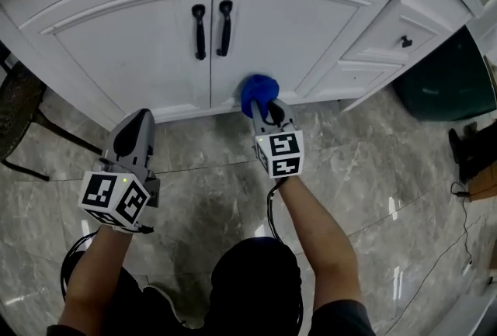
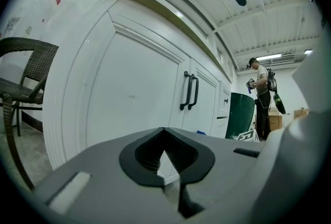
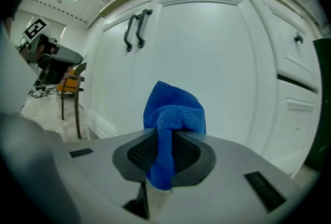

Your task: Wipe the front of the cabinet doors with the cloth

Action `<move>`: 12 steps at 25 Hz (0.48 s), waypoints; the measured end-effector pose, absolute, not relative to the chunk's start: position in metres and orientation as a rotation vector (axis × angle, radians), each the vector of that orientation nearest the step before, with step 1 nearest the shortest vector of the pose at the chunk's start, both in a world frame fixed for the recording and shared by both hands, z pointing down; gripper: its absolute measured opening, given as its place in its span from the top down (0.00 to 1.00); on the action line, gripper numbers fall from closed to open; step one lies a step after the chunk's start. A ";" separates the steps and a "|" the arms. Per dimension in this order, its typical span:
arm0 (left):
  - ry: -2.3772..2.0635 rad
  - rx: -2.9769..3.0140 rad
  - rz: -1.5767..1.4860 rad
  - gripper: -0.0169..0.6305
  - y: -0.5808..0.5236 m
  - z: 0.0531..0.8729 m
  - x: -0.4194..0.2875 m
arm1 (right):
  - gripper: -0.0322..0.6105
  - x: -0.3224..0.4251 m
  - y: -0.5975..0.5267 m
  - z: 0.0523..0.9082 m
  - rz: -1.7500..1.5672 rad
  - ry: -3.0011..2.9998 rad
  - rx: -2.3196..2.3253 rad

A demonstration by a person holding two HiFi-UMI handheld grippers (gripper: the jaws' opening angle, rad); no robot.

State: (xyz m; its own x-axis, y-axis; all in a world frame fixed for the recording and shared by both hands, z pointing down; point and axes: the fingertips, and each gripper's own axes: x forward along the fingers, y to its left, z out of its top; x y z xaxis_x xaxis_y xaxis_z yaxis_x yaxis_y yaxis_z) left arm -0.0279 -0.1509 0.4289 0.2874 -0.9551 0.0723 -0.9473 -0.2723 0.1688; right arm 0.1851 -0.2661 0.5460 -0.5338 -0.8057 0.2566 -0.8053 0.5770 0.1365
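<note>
Holds the blue cloth (image 1: 259, 92) (image 3: 173, 114) clamped in the jaws of the right gripper (image 1: 265, 111) (image 3: 164, 153) — shut on a fold, the bunched top standing out past the tips. Sets it at the bottom rail of the right cabinet door (image 1: 303, 24), close by the centre seam; contact with the panel impossible to judge. Carries the left gripper (image 1: 136, 119) (image 2: 164, 153) at 8 o'clock of the cloth, low over the marble floor (image 1: 373, 164), jaws together on nothing, pointed toward the left cabinet door (image 1: 132, 32) and apart from it. Finds two black handles (image 1: 199, 32) at 11 o'clock of the cloth — upright, side by side at the seam; a wicker chair (image 1: 19, 109) out at 9 o'clock beside the left door; a dark green bin (image 1: 443, 82) at 3 o'clock, just beyond the drawers (image 1: 388, 36).
</note>
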 end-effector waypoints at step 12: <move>-1.816 2.327 -0.038 0.97 -0.147 0.440 -0.057 | 0.87 0.094 -0.252 0.606 0.029 -2.567 1.076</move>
State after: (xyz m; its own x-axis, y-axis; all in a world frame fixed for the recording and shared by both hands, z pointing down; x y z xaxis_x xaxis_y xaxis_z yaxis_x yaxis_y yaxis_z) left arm -0.0574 -0.1466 0.4395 0.2496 -0.9635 0.0963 -0.9587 -0.2319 0.1646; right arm 0.0941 -0.2522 0.6063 -0.6472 -0.6867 0.3309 -0.6940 0.7104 0.1169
